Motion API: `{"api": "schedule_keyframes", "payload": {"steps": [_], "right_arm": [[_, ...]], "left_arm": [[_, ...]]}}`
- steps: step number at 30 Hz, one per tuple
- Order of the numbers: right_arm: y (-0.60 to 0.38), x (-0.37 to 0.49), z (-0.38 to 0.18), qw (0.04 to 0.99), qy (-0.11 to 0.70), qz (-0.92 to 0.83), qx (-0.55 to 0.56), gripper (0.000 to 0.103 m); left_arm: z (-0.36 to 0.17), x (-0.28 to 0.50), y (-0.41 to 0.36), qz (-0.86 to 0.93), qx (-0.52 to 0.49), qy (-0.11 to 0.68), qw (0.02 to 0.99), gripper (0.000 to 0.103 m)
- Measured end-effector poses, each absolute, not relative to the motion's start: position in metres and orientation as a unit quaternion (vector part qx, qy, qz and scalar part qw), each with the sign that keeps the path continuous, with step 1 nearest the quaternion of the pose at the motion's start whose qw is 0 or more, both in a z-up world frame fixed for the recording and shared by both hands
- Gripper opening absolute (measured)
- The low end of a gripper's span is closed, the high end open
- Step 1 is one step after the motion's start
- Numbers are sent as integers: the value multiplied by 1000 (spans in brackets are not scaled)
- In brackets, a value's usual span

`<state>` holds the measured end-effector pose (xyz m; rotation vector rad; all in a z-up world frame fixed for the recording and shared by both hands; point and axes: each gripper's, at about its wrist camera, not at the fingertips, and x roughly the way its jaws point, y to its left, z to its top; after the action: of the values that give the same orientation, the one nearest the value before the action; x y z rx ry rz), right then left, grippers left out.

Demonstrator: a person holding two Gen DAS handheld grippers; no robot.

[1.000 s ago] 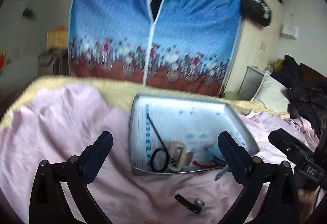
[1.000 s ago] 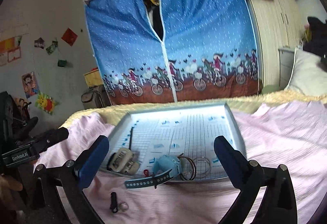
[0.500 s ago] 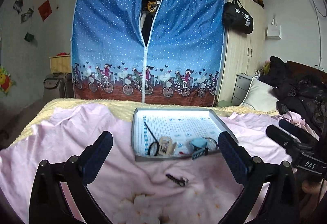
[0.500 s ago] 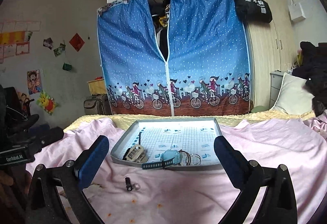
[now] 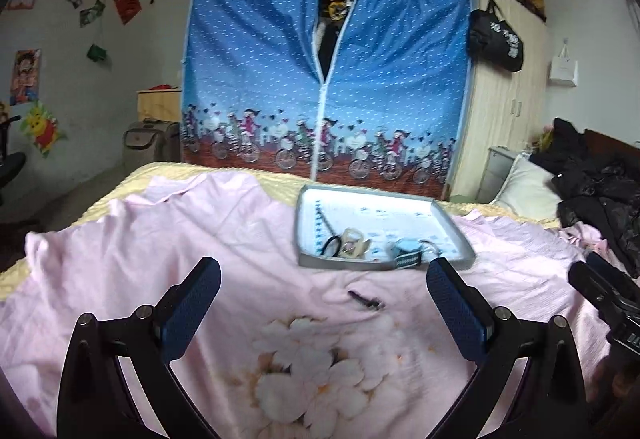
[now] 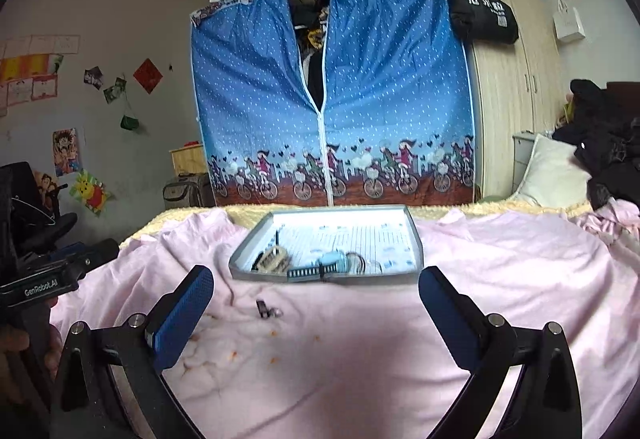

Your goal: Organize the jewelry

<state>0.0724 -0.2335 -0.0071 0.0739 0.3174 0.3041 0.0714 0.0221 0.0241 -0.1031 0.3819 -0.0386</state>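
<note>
Pink bedsheet [image 5: 248,239] covers the bed. From the left view, the left claw [image 5: 324,307] is spread wide and empty, above a small dark clip [image 5: 365,300]; the tray [image 5: 460,235] lies beyond it.

From the right view, the right claw [image 6: 316,311] is released too; the watch [image 6: 332,263] rests in the tray [image 6: 416,239].

- Pink sheet [image 6: 500,279]: soft matt cloth, creased.
- Tray [image 6: 416,239]: grey rim with dull sheen; printed paper-like liner.
- Gripper pads [image 5: 192,311]: blue, finely textured.
- Wardrobe cover [image 6: 380,99]: thin, slightly shiny fabric.
</note>
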Motion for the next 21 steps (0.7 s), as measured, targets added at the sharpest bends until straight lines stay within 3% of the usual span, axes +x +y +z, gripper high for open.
{"api": "schedule_keyframes", "payload": {"steps": [21], "right_arm": [[-238,76,-43,956,264,119,49,103]], "left_arm": [[-8,60,31,47,-59,269,960,101]]}}
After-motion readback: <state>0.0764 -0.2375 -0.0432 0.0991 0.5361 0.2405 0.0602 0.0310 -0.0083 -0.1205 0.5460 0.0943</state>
